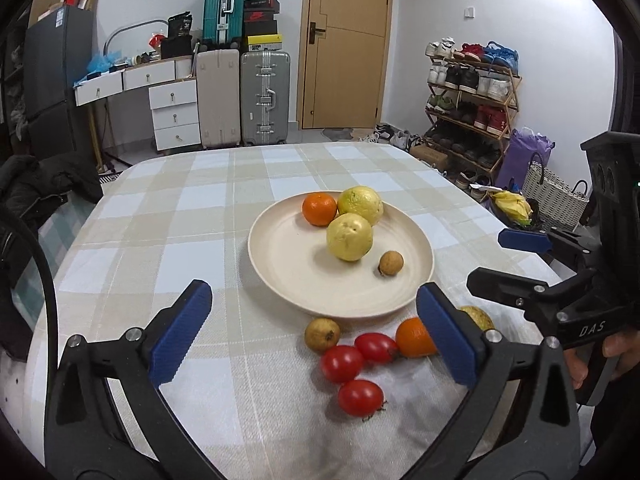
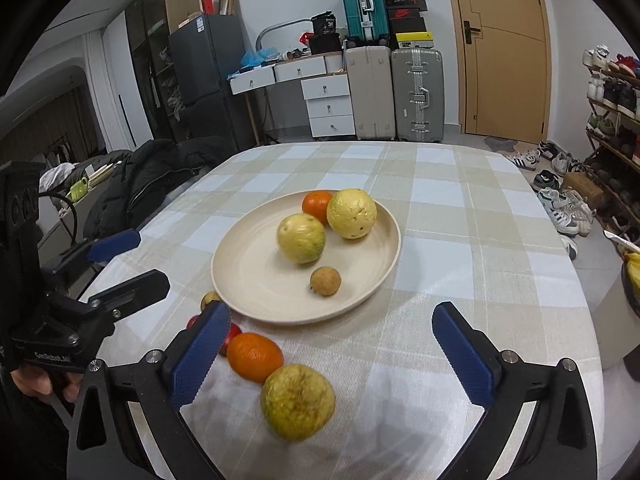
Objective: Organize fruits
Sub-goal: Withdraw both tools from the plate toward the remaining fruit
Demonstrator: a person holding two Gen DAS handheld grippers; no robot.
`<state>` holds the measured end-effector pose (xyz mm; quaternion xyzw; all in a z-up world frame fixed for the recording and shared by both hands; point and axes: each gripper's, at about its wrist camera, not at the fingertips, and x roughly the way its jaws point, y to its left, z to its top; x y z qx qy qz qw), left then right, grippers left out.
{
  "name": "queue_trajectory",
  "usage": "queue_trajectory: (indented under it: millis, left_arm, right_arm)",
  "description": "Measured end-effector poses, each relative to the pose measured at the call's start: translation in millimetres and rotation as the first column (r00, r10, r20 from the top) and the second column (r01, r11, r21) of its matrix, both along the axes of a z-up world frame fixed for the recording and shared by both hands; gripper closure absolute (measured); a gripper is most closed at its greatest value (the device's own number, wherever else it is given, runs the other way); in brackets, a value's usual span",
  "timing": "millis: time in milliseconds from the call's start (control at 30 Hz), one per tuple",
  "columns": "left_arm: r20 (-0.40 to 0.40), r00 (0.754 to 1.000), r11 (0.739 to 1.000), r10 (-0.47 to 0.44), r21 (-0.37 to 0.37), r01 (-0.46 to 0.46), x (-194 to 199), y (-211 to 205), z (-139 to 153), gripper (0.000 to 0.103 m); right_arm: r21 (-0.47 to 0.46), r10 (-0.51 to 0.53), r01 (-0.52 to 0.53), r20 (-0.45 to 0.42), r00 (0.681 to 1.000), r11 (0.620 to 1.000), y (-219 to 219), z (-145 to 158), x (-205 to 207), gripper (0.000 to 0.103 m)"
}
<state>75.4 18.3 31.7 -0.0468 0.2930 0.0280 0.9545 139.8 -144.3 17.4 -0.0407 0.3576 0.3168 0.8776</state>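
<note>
Six fruits are still sitting off the plate (image 1: 280, 280), at lower centre of the left wrist view: small brownish fruit (image 1: 322, 334), three tomatoes (image 1: 341, 363), orange (image 1: 414, 338), greenish guava (image 1: 478, 316). Left gripper (image 1: 314, 338) is hanging wide, empty, tomatoes right between its fingers, so it's nearer those. Right gripper (image 2: 332, 354) is gaping wide too, empty, guava (image 2: 298, 400) between its fingers, just below the orange (image 2: 255, 357). Plate is lying just beyond, four fruits crowding its far half.

The right gripper's finger (image 2: 200, 354) hides most of the tomatoes (image 2: 233, 334) behind it.
</note>
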Motion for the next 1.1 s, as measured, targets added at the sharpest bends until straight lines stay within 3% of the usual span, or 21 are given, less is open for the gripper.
queue_trajectory:
  millis: [367,1100]
  left_arm:
    - [-0.024,1.0,1.0,-0.014,0.018,0.015,-30,-11,-1,0.001]
    - [-0.163,0.985,0.997,-0.061,0.042,0.068,-7,-26,-36,0.001]
  right_arm:
    - [-0.047,0.038,-0.04,-0.041,0.998,0.998,0,-13,-21,0.0]
    - [-0.126,0.042,-0.05,-0.066,0.997,0.991,1,-30,-22,0.0]
